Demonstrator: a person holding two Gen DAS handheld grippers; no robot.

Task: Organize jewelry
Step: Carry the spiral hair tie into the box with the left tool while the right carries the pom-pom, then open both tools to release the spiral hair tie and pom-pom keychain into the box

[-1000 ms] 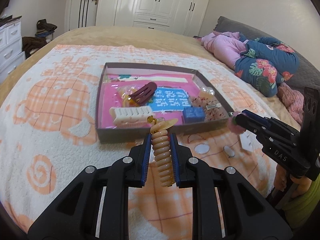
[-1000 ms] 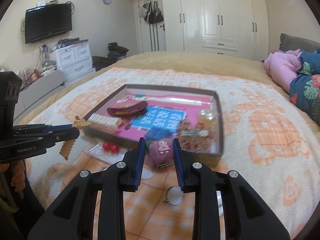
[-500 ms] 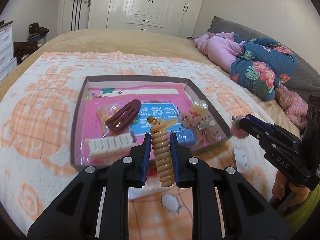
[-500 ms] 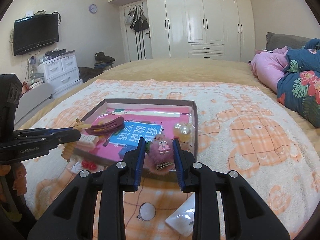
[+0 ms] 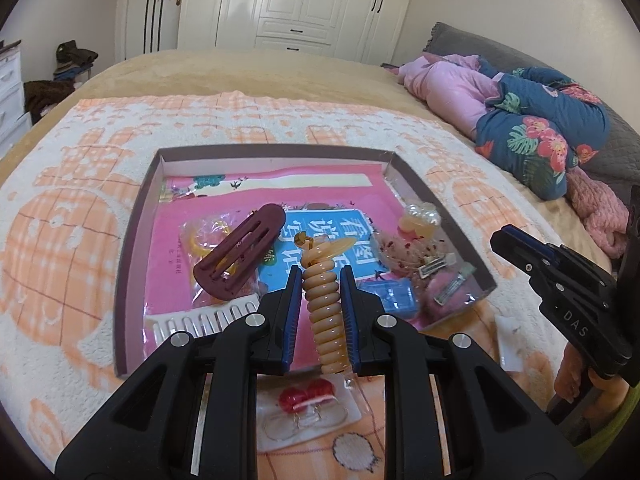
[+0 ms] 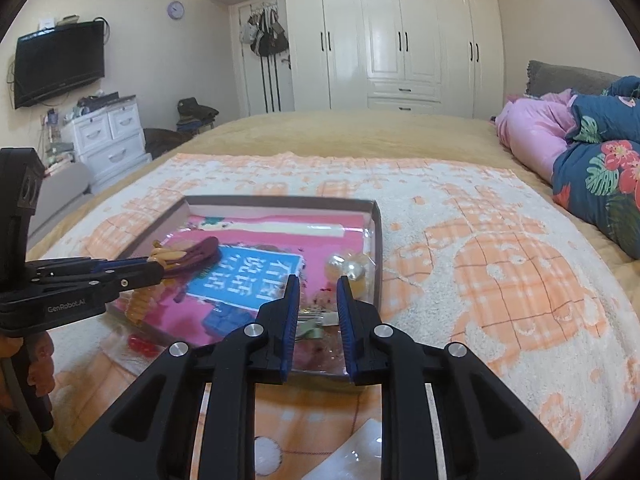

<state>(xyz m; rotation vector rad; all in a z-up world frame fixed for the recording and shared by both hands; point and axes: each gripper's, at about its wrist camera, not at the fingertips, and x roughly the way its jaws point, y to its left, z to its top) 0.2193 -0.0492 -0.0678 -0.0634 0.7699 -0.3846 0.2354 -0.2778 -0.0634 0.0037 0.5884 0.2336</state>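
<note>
Between the left gripper's (image 5: 320, 304) pads sits a clamped coil hair tie (image 5: 325, 312); just ahead lies the tray (image 5: 132, 240). Nothing sits between the closed right gripper's (image 6: 318, 312) jaws.

Bright even daylight, glare on wardrobe doors (image 6: 400, 32), strong fisheye curvature, dark vignetted corners, slight blur

Beige spiral hair tie (image 5: 325, 312) upright above the shallow box (image 5: 132, 240).
</note>
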